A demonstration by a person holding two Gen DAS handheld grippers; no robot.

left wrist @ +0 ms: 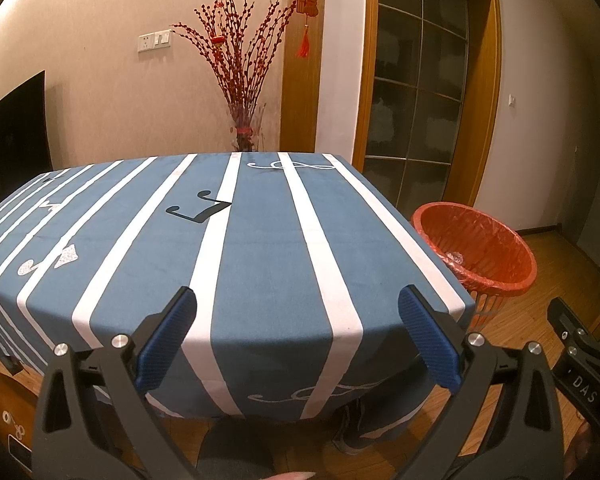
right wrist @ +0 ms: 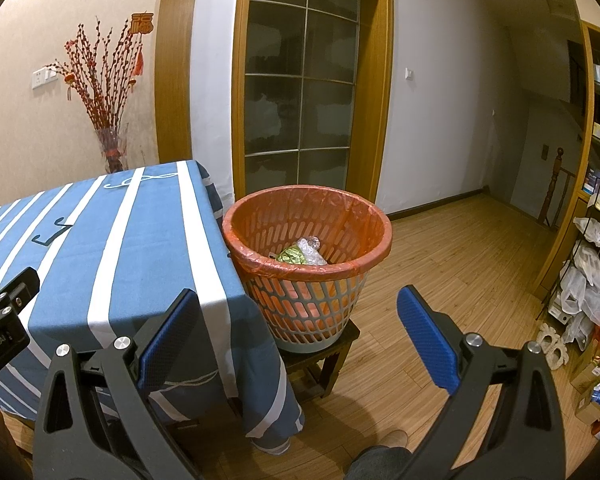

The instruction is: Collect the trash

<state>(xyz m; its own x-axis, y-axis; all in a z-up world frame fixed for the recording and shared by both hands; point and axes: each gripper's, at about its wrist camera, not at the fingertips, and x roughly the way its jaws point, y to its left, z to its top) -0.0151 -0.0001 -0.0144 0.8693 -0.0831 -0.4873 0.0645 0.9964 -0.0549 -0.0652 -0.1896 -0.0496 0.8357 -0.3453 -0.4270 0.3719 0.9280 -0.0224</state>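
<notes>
Left wrist view. Left hand-held gripper [left wrist: 298, 332]: released, its 2 blue pads spread wide with nothing between them. Directly ahead of it, a desk [left wrist: 260, 256] under a blue cloth with white stripes and music-note figures. Beyond the desk's far edge, a glass vase of red berry branches [left wrist: 242, 80] against a beige wall; a wall socket plate [left wrist: 155, 41] up and to the left; a red tasselled charm [left wrist: 306, 20] on the wooden door frame. Far left, a dark screen [left wrist: 14, 136]. Ahead to the right, just beside the desk's right edge, a trash basket [left wrist: 476, 248] with a red liner; only a clear crumpled scrap shows inside. At the right margin, part of the other hand-held gripper's black body.

Right wrist view. Right hand-held gripper [right wrist: 298, 334]: released, pads wide apart, grasping nothing. Straight ahead, the trash basket [right wrist: 312, 304], grey lattice, standing on a small dark wooden stool [right wrist: 320, 364], touching the draped cloth. Trash [right wrist: 302, 254] lies at its bottom: a green wrapper and clear crinkled plastic. Desk [right wrist: 100, 248] ahead to the left. Behind the basket, a glass-paned door [right wrist: 300, 92]. Wooden plank floor [right wrist: 460, 264]. Far right, a wire rack [right wrist: 592, 272] with white plastic bags, boxes on the floor below. Stool, green wrapper and rack appear only here; dark screen only in the left view.
</notes>
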